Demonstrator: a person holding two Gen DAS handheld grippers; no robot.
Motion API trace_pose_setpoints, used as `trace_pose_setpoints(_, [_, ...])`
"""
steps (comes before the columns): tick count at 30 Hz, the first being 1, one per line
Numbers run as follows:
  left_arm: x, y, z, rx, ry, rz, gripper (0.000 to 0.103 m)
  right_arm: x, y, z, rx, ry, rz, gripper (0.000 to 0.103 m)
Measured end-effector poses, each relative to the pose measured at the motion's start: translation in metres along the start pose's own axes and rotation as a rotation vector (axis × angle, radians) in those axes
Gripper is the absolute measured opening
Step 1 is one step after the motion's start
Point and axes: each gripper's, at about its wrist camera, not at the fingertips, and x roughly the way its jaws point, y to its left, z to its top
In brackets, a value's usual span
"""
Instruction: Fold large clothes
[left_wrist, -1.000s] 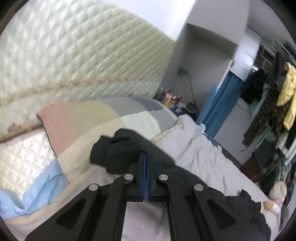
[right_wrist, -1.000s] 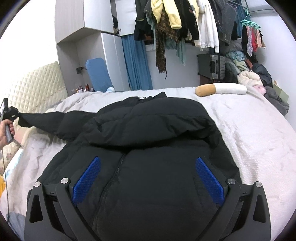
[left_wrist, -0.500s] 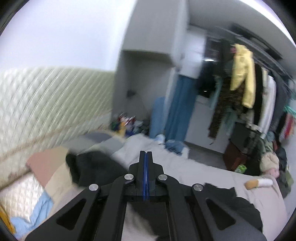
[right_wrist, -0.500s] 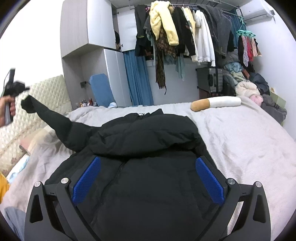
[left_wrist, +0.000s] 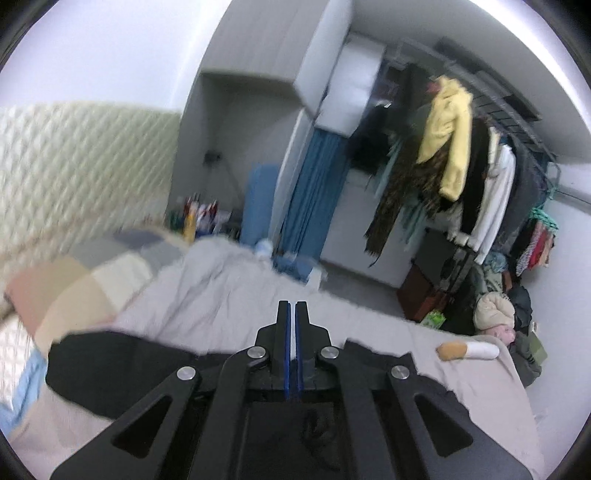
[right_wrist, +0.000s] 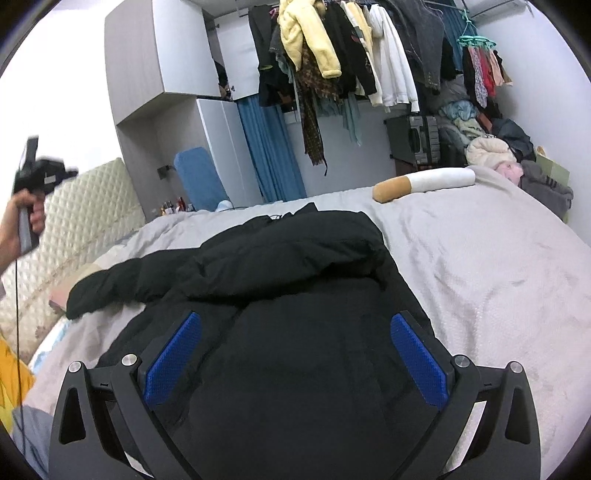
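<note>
Black jacket (right_wrist: 295, 314) flat on bed (right_wrist: 480, 258), sleeve (right_wrist: 122, 280) pointing toward headboard (right_wrist: 85, 206); left tool (left_wrist: 292, 314) nearly closed, empty; right tool (right_wrist: 295, 350) wide open, empty.

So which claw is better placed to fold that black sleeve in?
Probably left: the left claw is on the sleeve side, though shut. The right claw hovers open over the jacket body.

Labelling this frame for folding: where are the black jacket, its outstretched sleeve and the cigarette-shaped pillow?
black jacket (right_wrist: 295, 350), right wrist view, front panel.
sleeve (right_wrist: 122, 280), right wrist view, mid-length.
cigarette-shaped pillow (right_wrist: 439, 180), right wrist view, white part.
</note>
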Motion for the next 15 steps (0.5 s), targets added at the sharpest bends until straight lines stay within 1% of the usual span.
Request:
trace_pose_setpoints(2, [0.012,0.025,-0.004,-0.028,0.041,0.018,0.002,0.004,0.002,0.002,0.002,-0.002,0.006,0.103])
trace_pose_setpoints(4, [0.024,0.053,-0.012,-0.077,0.089,0.051,0.002,0.007,0.004,0.002,-0.002,0.002,0.01,0.103])
trace_pose_setpoints(7, [0.033,0.092,-0.026,-0.13,0.109,0.086,0.003,0.013,0.007,-0.001,-0.014,0.023,0.009,0.103])
trace_pose_setpoints(8, [0.035,0.107,-0.033,-0.151,0.114,0.095,0.009,0.015,0.009,-0.002,-0.014,0.032,0.01,0.103])
trace_pose_setpoints(9, [0.037,0.123,-0.039,-0.174,0.124,0.098,0.034,0.017,0.01,-0.003,-0.013,0.04,0.012,0.103])
trace_pose_setpoints(10, [0.039,0.137,-0.045,-0.2,0.134,0.103,0.053,0.018,0.01,-0.004,-0.014,0.045,0.013,0.103])
trace_pose_setpoints(11, [0.04,0.15,-0.051,-0.222,0.138,0.106,0.084,0.02,0.011,-0.005,-0.015,0.053,0.012,0.103])
trace_pose_setpoints(12, [0.04,0.167,-0.06,-0.257,0.132,0.109,0.092,0.022,0.012,-0.005,-0.018,0.061,0.013,0.103])
trace_pose_setpoints(14, [0.042,0.193,-0.074,-0.308,0.133,0.111,0.093,0.025,0.015,-0.007,-0.021,0.072,0.013,0.103])
trace_pose_setpoints(15, [0.043,0.212,-0.084,-0.355,0.139,0.111,0.093,0.026,0.015,-0.007,-0.023,0.077,0.013,0.103])
